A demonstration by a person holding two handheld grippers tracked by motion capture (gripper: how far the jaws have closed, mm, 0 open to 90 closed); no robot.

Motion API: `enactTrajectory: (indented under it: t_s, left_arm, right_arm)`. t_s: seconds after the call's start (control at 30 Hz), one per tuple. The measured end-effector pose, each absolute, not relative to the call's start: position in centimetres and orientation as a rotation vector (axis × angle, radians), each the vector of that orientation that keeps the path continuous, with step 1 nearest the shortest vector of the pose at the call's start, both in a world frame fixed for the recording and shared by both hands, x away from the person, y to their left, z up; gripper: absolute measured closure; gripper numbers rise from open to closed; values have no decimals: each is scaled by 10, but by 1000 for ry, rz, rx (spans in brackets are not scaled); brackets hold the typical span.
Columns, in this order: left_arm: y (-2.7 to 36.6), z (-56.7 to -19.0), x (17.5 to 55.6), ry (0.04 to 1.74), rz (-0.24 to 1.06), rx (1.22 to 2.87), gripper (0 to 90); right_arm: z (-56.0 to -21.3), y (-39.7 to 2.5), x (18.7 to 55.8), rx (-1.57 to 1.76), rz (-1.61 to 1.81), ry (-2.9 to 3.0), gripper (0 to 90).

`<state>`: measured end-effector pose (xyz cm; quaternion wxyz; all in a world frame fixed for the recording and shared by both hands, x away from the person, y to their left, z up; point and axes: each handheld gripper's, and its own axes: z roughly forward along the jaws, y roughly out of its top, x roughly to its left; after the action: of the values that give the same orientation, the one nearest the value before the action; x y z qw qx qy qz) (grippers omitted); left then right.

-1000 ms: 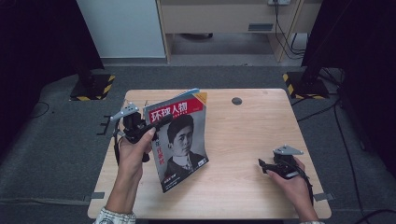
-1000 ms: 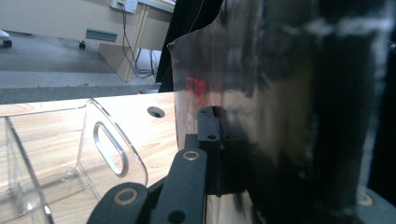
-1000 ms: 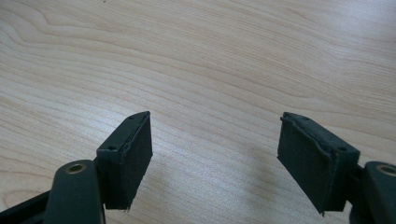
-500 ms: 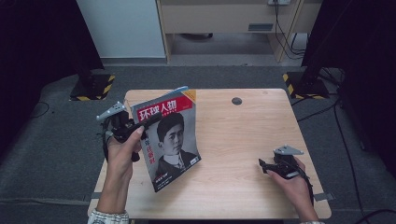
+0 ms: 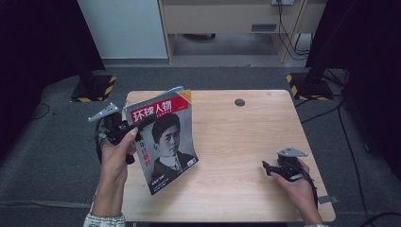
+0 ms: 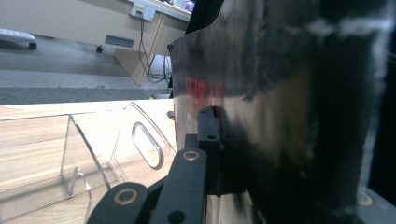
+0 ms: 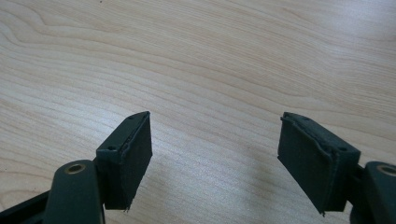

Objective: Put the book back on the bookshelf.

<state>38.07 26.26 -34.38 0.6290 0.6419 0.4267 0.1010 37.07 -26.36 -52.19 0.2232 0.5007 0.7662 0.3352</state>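
In the left gripper view the magazine blocks the right half as a dark blur; a clear stand lies on the table. The left gripper, raised at the table's left edge, is clamped on the magazine's spine edge, cover tilted upward. Since 0.5 s ago the magazine has shifted slightly. The right gripper rests low, jaws apart.
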Motion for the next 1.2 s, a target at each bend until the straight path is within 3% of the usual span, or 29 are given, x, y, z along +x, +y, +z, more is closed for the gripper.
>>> enactTrajectory:
  t_s: [1.2]
  left_arm:
    - [316, -332, 368, 1015, 288, 1382, 863]
  right_arm:
    - [-522, -265, 371, 1393, 919, 2103, 261]
